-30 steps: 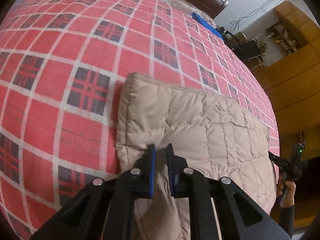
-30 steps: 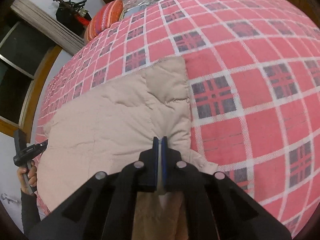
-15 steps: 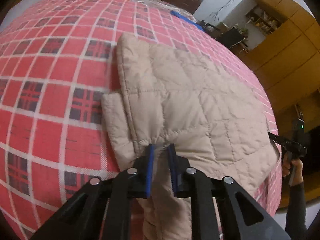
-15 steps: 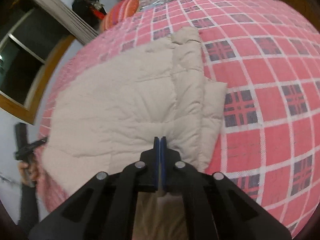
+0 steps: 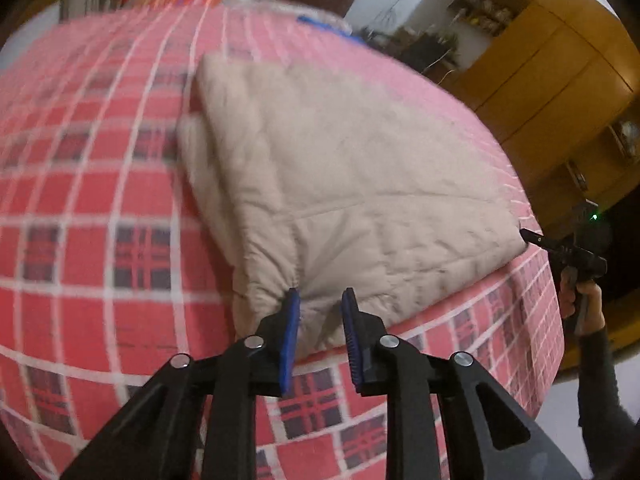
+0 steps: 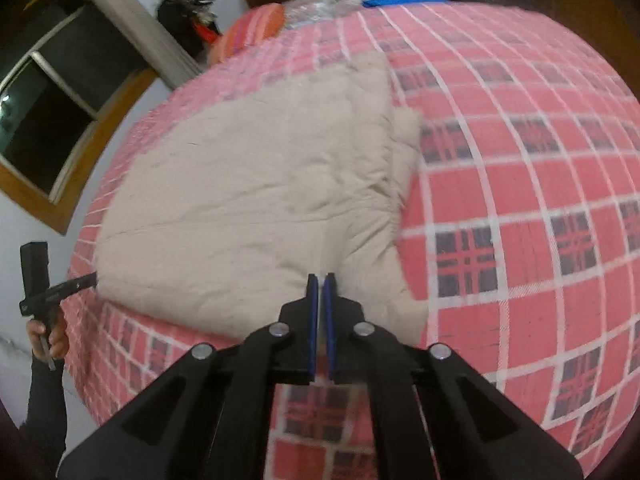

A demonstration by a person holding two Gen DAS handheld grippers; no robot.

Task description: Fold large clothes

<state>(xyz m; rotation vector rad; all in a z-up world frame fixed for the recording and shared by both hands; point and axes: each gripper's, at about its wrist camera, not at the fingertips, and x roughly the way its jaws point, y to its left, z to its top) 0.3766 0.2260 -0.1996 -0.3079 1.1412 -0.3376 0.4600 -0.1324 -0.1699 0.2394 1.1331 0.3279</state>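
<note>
The red-and-white checked bedspread (image 5: 100, 208) gives you a broad flat base, and the beige quilted padded coat (image 5: 352, 184) lies folded on its near half, close to the bed's near edge, so both corners are within reach. Your left gripper (image 5: 319, 300) sits at the coat's near left corner, jaws parted narrowly with nothing pinched. Your right gripper (image 6: 321, 282), at the near right corner, shows jaws almost together; you appear to hold no cloth.
</note>
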